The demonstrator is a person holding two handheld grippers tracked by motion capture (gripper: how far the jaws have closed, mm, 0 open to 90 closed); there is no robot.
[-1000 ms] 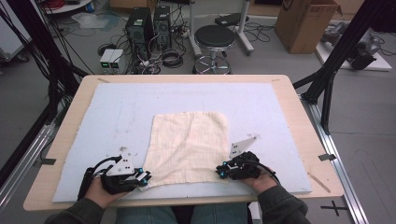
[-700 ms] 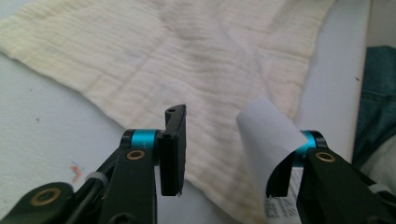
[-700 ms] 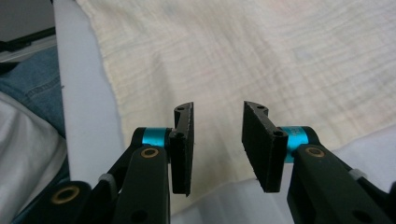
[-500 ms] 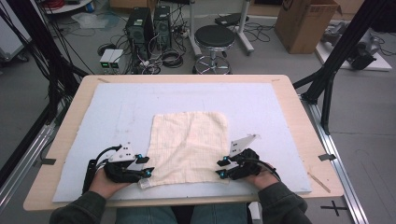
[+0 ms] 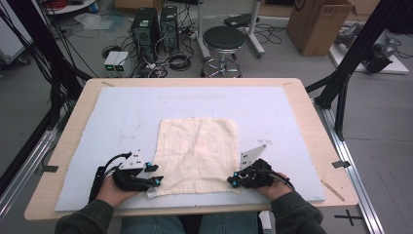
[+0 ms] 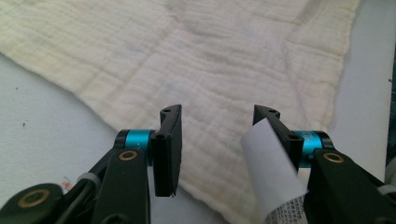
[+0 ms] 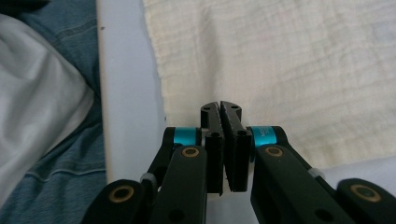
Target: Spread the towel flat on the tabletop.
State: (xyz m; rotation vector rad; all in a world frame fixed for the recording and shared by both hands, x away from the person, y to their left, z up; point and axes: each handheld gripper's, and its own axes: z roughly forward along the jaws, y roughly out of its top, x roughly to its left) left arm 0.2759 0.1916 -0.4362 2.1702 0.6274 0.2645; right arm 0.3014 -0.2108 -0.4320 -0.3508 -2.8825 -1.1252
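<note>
High view: cloth (image 5: 197, 156) between released left gripper (image 5: 155, 181) and right gripper (image 5: 233, 181), seemingly clenched on its corner.

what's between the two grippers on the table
In the high view, the cream cloth's near edge spans the stretch between the left gripper and the right gripper, lying flat on the pale blue mat.

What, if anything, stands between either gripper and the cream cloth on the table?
Nothing visible. The left gripper has open jaws right over the cloth's near corner, and the right gripper is shut at the other near corner.
</note>
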